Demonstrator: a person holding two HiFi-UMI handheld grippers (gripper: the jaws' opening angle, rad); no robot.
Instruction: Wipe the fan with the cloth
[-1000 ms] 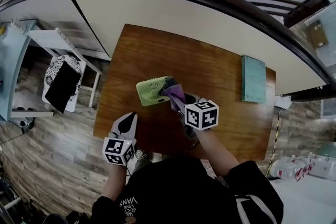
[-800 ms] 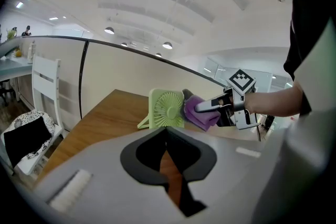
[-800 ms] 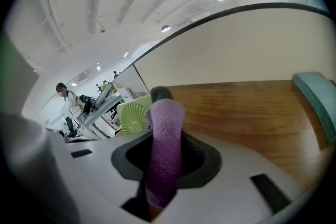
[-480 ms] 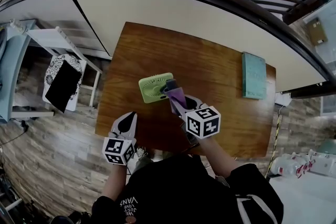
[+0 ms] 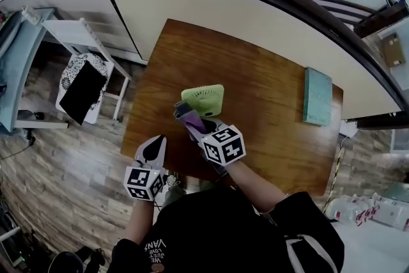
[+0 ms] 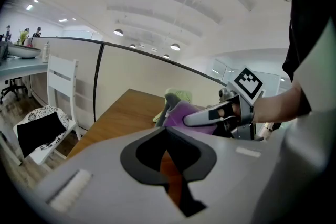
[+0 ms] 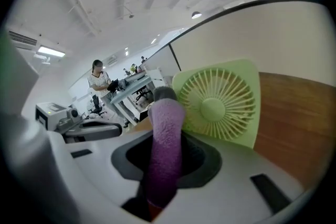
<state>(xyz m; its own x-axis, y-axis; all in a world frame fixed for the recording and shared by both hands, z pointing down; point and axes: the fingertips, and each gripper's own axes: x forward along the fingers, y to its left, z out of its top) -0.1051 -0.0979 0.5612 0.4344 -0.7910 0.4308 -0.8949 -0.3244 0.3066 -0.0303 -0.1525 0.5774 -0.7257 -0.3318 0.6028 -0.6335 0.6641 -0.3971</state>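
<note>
Cloth [image 5: 189, 118] swung from right edge of fan [image 5: 204, 99] to its near-left corner, mid table [image 5: 268, 86]. My right gripper [image 5: 197, 130] clamps it, folded thick for wiping. Left gripper [image 5: 155, 144] closed, empty, parked clear at near edge.

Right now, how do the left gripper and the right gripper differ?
The right gripper is shut on the purple cloth; the left gripper is shut on nothing. The right gripper is beside the green fan; the left gripper is apart, by the table's near edge. Both carry marker cubes.
</note>
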